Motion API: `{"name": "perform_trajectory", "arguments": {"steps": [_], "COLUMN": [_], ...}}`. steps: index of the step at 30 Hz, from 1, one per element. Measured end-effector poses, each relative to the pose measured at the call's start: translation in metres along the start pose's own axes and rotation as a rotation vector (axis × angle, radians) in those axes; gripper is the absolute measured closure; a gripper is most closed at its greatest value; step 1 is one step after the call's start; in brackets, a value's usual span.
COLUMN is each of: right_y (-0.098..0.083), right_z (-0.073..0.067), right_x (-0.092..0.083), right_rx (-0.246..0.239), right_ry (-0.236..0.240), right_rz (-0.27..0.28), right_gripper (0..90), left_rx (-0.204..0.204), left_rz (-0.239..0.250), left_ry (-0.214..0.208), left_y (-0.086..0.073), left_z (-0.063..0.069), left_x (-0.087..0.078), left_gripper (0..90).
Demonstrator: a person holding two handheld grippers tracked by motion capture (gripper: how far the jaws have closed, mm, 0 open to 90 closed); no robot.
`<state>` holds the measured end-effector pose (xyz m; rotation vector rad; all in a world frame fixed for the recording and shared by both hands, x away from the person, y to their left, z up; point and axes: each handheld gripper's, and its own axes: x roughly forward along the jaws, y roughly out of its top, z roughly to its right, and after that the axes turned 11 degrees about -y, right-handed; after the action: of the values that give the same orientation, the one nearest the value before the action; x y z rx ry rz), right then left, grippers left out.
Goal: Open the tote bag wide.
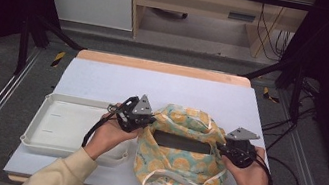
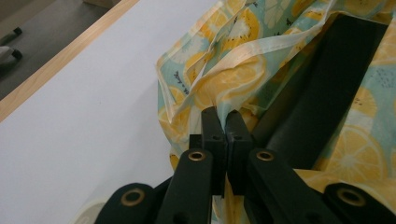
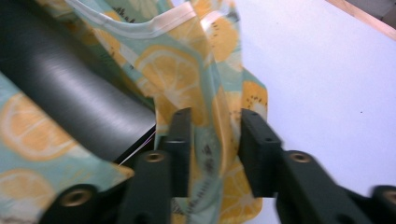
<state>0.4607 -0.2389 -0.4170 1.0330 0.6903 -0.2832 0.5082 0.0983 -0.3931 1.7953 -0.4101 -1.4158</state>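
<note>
Jaws of left gripper (image 2: 223, 122) clamped on lemon-print bag (image 1: 183, 151) rim, right gripper (image 3: 215, 140) jaws apart astride bag edge, black slab (image 1: 182, 142) inside.

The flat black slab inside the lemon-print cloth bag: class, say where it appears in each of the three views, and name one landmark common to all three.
High view: the flat black slab lies centre, in the lemon-print cloth bag's mouth.
Left gripper view: a dark diagonal band, upper right.
Right gripper view: upper left.
Shared landmark: the bag's pale cream hem.
</note>
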Motion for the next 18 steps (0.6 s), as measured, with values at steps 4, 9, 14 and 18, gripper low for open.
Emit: {"name": "perform_trajectory", "arguments": {"steps": [4,9,14,18], "right_y": [0.004,0.008,0.008,0.000], "right_z": [0.004,0.011,0.012,0.009], "right_x": [0.015,0.039,0.061,0.071], "right_rx": [0.010,0.013,0.002,0.005], "right_ry": [-0.002,-0.006,-0.001,0.023], "right_rz": [-0.007,-0.038,-0.078,-0.106], "right_gripper": [86.5,89.2,89.2,88.9], "left_rx": [0.000,-0.010,-0.020,-0.029], "left_rz": [-0.032,-0.093,-0.177,-0.227], "left_ry": [0.014,0.028,0.038,0.016], "left_y": [0.002,0.004,0.000,-0.004], "left_z": [-0.004,-0.011,-0.016,-0.020], "left_x": [0.007,0.021,0.039,0.048], "left_gripper": [89.9,89.9,89.9,89.9]}}
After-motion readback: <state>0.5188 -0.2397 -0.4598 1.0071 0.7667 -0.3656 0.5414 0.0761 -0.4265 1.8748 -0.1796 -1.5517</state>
